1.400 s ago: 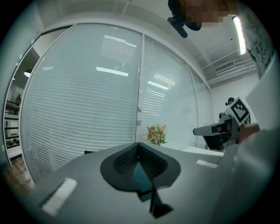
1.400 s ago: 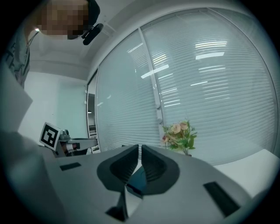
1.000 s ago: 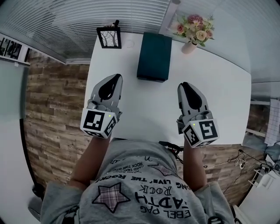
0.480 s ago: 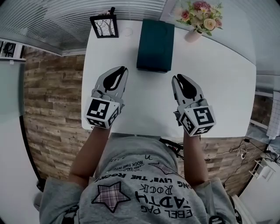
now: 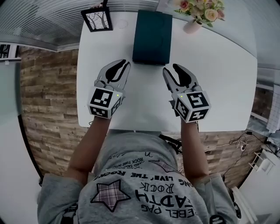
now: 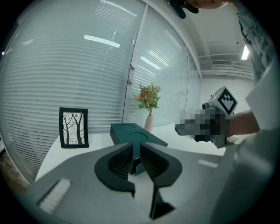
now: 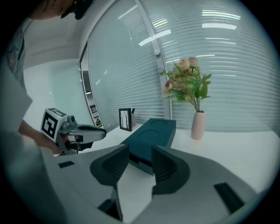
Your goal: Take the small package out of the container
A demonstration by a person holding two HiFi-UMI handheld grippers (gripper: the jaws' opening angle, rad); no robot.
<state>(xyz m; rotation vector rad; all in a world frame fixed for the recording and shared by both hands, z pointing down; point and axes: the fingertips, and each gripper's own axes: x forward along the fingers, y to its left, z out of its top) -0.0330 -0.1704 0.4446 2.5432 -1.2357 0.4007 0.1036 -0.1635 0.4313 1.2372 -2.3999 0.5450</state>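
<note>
Container [image 5: 152, 37]: a dark teal rectangular box lying at the 12 o'clock end of the white counter [image 5: 218, 78], long axis running from 12 to 6 o'clock. Its lid is shut, so the contents cannot be seen.

1. Left hand-held gripper [image 6: 136, 152]: the jaws have just been opening and now stand a narrow slit apart. Nothing is between the ribbed pads; the container's near end shows through the slit, further off. In the head view the tips lie at 7 o'clock from the container, near its near left corner and not touching it.

2. Right hand-held gripper [image 7: 140, 155]: the jaws have just been opening and now stand wide apart. Nothing is held; bare counter and the container's near end show in the gap. In the head view the tips lie at 5 o'clock from the container, near its near right corner and clear of it.

3. Each hand-held gripper carries a marker cube at its rear, left [image 5: 104, 101] and right [image 5: 192, 105], toward 6 o'clock.

4. The container lid carries two round recesses in a row along its length.

5. A black picture frame [image 5: 97, 19] showing bare trees stands upright at 10 o'clock from the container. A pale vase of flowers [image 5: 199, 13] stands at 2 o'clock from it. Both are apart from the container.
</note>
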